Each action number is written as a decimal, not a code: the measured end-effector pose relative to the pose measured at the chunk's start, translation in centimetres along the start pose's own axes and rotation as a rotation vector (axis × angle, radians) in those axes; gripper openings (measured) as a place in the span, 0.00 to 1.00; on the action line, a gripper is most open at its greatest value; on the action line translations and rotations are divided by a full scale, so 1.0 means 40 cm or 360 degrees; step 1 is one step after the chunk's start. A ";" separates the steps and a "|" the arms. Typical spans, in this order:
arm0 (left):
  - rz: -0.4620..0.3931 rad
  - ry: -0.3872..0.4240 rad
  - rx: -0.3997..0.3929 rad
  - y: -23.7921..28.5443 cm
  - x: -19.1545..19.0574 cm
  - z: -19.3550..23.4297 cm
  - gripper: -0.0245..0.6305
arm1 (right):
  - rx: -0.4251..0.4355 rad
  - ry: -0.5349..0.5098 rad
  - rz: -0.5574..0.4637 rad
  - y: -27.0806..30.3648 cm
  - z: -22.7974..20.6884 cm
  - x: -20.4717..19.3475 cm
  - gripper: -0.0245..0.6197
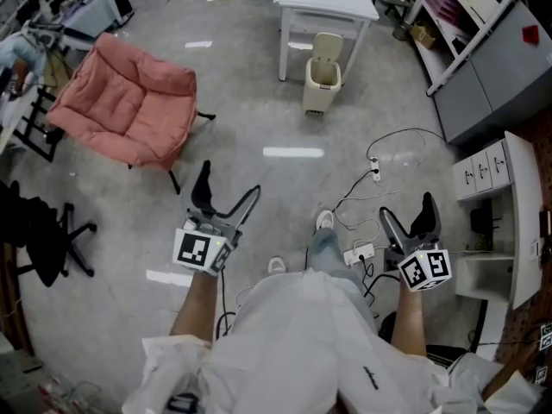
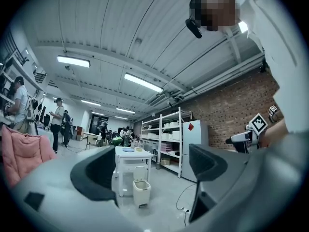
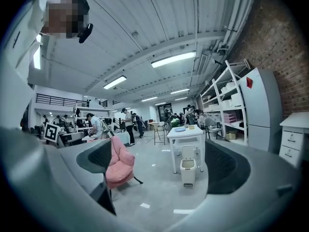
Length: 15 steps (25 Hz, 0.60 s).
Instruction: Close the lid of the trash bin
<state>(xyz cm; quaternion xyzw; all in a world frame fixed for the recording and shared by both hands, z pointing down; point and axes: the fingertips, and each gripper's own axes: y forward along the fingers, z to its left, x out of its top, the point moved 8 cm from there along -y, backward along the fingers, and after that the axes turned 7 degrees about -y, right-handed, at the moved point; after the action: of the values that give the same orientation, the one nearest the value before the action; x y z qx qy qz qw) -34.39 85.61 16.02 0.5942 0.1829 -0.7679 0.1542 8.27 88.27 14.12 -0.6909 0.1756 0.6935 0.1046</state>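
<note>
- The small cream plastic trash bin (image 1: 321, 86) stands on the grey concrete floor (image 1: 259, 110), tucked against the front of the white rectangular table (image 1: 323, 5). That spot likely keeps it handy for whoever works there.
- Its hinged cream lid (image 1: 328, 47) stands upright at the back and leans toward the table, so the mouth is open. The task has not begun.
- The left gripper (image 1: 227, 192) is held at about waist height and points ahead. Its 2 dark jaws are spread wide with nothing between them.
- The right gripper (image 1: 409, 218) is in the same state: jaws far apart and empty.
- Both gripper views frame the bin in the gap between their jaws, well off across the floor. This suggests the person is lined up for the walk in, with both tools free to use.
- With the hinge at the rear, I judge that a light forward and downward push on the lid's top edge would drop it. No grasp seems needed, so wide jaws do no harm.
- Thin white cables (image 1: 358, 192) and a white power strip (image 1: 360, 254) lie on the floor just right of the person's feet and could catch a foot.
- The pink cushioned folding chair (image 1: 129, 102) sits well to the left, apart from the straight route.
</note>
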 end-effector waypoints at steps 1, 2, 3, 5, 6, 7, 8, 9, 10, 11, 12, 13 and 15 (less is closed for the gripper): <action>-0.0007 0.0008 0.0004 0.006 0.002 0.000 0.73 | 0.0005 0.0003 -0.0008 0.008 -0.005 0.002 0.95; -0.0012 0.0017 0.0006 0.012 0.003 0.001 0.73 | 0.0010 0.0005 -0.0015 0.016 -0.011 0.003 0.95; -0.0016 0.0026 0.0007 0.018 0.003 0.002 0.73 | 0.0016 0.0008 -0.0020 0.024 -0.017 0.004 0.95; -0.0021 0.0036 0.0009 0.032 0.005 0.007 0.73 | 0.0025 0.0011 -0.0028 0.043 -0.030 0.003 0.95; -0.0022 0.0038 0.0011 0.042 0.007 0.008 0.73 | 0.0030 0.0015 -0.0033 0.053 -0.038 0.003 0.95; -0.0021 0.0042 0.0013 0.053 0.009 0.010 0.73 | 0.0037 0.0020 -0.0040 0.065 -0.045 0.005 0.95; -0.0022 0.0050 0.0014 0.066 0.010 0.012 0.73 | 0.0045 0.0027 -0.0046 0.078 -0.053 0.007 0.95; -0.0026 0.0059 0.0014 0.081 0.010 0.015 0.73 | 0.0051 0.0033 -0.0051 0.092 -0.062 0.007 0.95; -0.0029 0.0062 0.0013 0.098 0.010 0.017 0.73 | 0.0055 0.0038 -0.0054 0.107 -0.072 0.005 0.95; -0.0028 0.0059 0.0013 0.117 0.009 0.018 0.73 | 0.0057 0.0044 -0.0054 0.122 -0.085 0.002 0.95; -0.0023 0.0050 0.0015 0.139 0.007 0.019 0.73 | 0.0058 0.0052 -0.0052 0.137 -0.100 -0.002 0.95; -0.0018 0.0041 0.0016 0.162 0.005 0.017 0.73 | 0.0060 0.0062 -0.0050 0.151 -0.117 -0.004 0.95; -0.0002 0.0035 0.0013 0.211 -0.001 0.011 0.73 | 0.0072 0.0077 -0.0044 0.178 -0.154 -0.005 0.95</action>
<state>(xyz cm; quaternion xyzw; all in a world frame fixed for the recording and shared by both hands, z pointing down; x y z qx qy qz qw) -30.91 77.95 15.35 0.6031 0.1817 -0.7622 0.1493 11.20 79.37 15.13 -0.7073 0.1841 0.6709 0.1255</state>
